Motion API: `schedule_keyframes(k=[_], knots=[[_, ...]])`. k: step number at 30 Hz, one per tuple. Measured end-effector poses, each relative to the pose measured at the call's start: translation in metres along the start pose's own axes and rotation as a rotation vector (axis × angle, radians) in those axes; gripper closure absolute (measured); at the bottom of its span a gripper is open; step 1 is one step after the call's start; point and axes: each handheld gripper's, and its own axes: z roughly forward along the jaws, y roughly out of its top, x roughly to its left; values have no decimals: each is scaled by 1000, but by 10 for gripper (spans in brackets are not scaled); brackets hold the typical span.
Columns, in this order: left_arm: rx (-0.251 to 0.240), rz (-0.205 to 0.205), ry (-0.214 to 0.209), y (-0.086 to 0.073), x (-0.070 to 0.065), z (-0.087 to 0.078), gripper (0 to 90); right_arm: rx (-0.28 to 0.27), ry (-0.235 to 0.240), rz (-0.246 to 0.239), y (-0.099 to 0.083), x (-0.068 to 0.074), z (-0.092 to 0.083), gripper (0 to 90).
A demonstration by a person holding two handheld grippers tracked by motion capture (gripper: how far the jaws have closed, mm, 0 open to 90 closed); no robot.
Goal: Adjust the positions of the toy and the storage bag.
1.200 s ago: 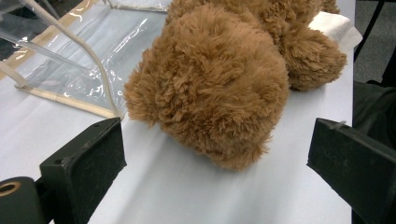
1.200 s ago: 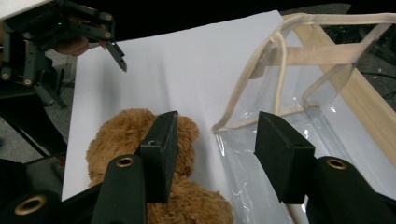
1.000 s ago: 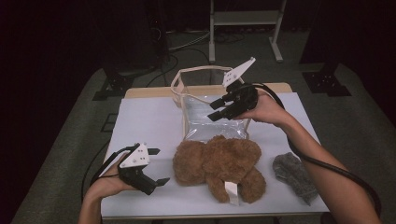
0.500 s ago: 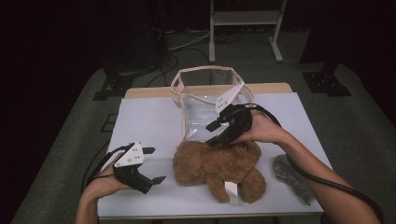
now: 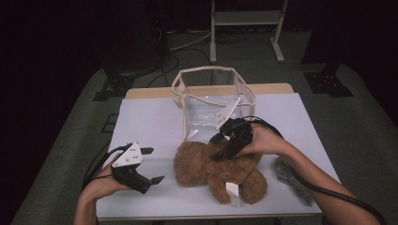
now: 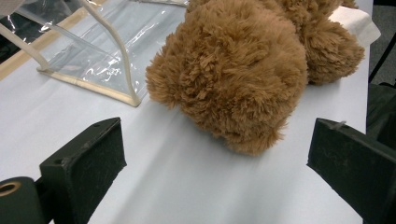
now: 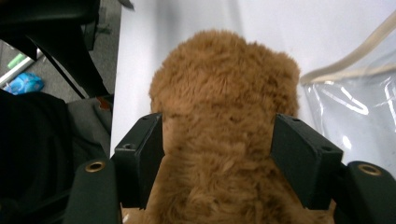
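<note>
A brown teddy bear [image 5: 213, 171] lies on the white table [image 5: 150, 122], just in front of a clear bag with beige trim [image 5: 211, 110]. My right gripper [image 5: 219, 146] is down on the bear's upper body. Its jaws have just been opening and now straddle the bear [image 7: 219, 102], one black pad [image 7: 140, 154] on each side against the fur, without squeezing it. My left gripper [image 5: 154, 165] rests on the table left of the bear, open, nothing between its jaws. It faces the bear's fuzzy head [image 6: 233, 79], which lies a little beyond its fingertips.
A grey fuzzy thing [image 5: 286, 171] lies at the right, behind my right forearm. The bag [image 6: 93, 51] stands open-topped at the table's middle rear. A white tag [image 5: 232, 192] hangs off the bear near the front edge. Dark floor and stand legs surround the table.
My right gripper has come down from in front of the bag onto the bear, with its jaws now around the body. The left gripper has stayed where it was.
</note>
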Motion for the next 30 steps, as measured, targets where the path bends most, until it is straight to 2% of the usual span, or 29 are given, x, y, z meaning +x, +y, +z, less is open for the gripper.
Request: schedule_keyframes(k=[4,14,17,24,30], knots=[[-6,-5,0,0,0,-1,33,25,-15,0,-7,1,6,310],[-1,-4,-4,-1,0,1,33,35,-37,-16,-19,4,11,279],[0,-6,-5,-1,0,1,33,27,-41,-12,-23,3,11,279],[1,-5,-4,-1,-1,0,33,58,-61,-10,-30,1,15,295],[4,-8,-6,-2,0,-1,33,48,-47,4,-33,0,16,295]])
